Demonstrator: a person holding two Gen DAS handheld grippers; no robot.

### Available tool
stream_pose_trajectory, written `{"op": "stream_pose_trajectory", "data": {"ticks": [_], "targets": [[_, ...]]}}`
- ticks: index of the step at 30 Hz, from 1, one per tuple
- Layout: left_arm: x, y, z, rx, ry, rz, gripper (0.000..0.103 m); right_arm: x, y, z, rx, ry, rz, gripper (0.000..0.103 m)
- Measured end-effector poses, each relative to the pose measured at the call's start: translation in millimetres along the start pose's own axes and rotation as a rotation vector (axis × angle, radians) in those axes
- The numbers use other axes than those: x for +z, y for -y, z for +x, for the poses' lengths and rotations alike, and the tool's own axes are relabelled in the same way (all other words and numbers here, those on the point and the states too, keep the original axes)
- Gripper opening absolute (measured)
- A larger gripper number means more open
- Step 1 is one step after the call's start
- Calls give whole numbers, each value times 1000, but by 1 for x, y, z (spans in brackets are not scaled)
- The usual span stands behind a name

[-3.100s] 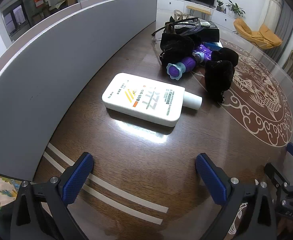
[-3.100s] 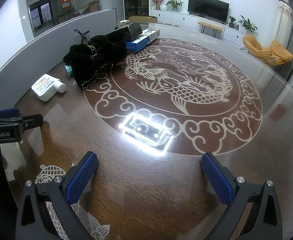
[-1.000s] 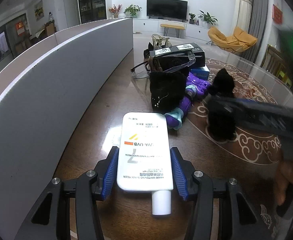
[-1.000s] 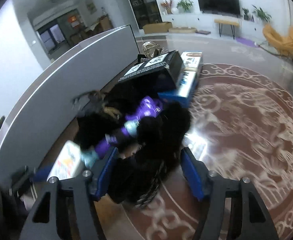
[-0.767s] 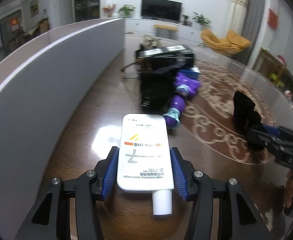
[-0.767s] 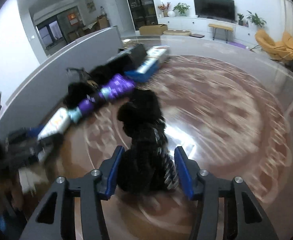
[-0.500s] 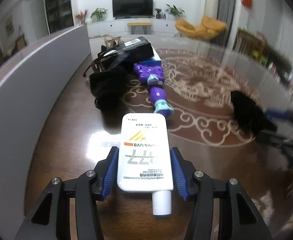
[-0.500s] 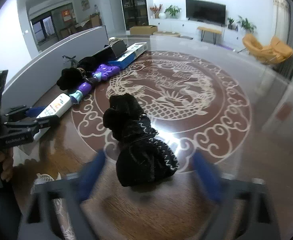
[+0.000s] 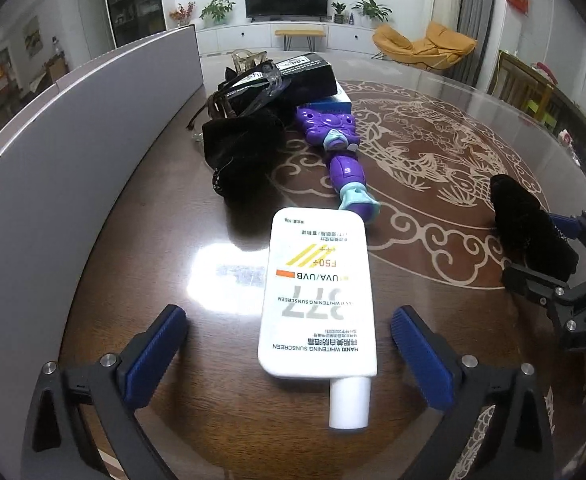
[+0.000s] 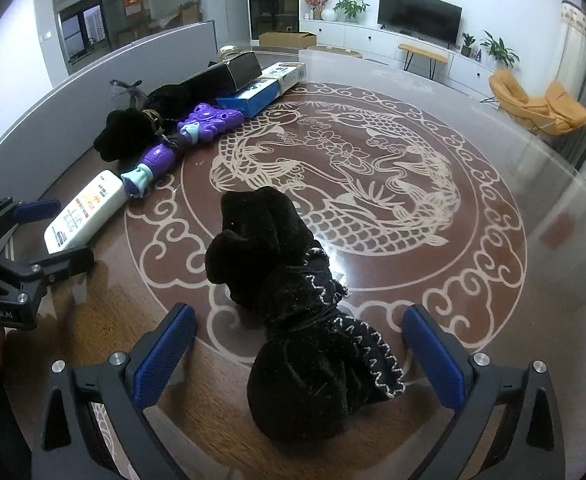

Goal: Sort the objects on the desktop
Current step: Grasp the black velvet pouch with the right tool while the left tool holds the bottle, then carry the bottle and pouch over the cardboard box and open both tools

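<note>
Both jaws were opening, pads clear: left gripper straddled the sunscreen bottle flat on the table, right gripper straddled the black pouch; best to back straight out without nudging either.

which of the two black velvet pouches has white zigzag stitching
The black pouch lying between the right gripper fingers; the other pouch, by the grey divider, shows none.

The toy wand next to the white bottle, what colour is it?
The wand is purple with light teal trim. The left wrist view shows it best.
</note>
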State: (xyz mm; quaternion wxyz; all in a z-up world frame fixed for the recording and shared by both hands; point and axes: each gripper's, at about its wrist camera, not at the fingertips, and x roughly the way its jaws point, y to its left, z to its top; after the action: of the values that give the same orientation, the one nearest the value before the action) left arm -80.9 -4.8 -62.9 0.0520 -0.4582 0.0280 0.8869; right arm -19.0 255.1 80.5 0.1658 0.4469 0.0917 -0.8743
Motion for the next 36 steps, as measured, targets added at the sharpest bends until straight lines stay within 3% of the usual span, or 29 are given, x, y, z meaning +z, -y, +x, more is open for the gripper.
{"op": "stream_pose_trajectory", "data": {"ticks": [25, 26, 27, 29, 30, 31, 36], "targets": [[8, 7, 5, 36, -17, -59, 103, 2, -1, 1, 3, -18, -6, 103], [8, 9, 4, 29, -8, -48, 97, 4, -1, 2, 12, -46, -14, 103], [8, 10, 1, 19, 13, -31, 74, 6, 0, 2, 15, -72, -20, 102], [8, 13, -5, 3, 41, 9, 51, 7, 3, -3, 33, -69, -15, 80], [8, 13, -5, 2, 33, 14, 51, 7, 2, -7, 23, -57, -27, 52], [7, 12, -6, -7, 34, 14, 51, 8, 1, -10, 32, -56, -44, 33], [-7, 3, -30, -98, 58, -32, 51, 4, -6, -35, 90, -23, -23, 33]]}}
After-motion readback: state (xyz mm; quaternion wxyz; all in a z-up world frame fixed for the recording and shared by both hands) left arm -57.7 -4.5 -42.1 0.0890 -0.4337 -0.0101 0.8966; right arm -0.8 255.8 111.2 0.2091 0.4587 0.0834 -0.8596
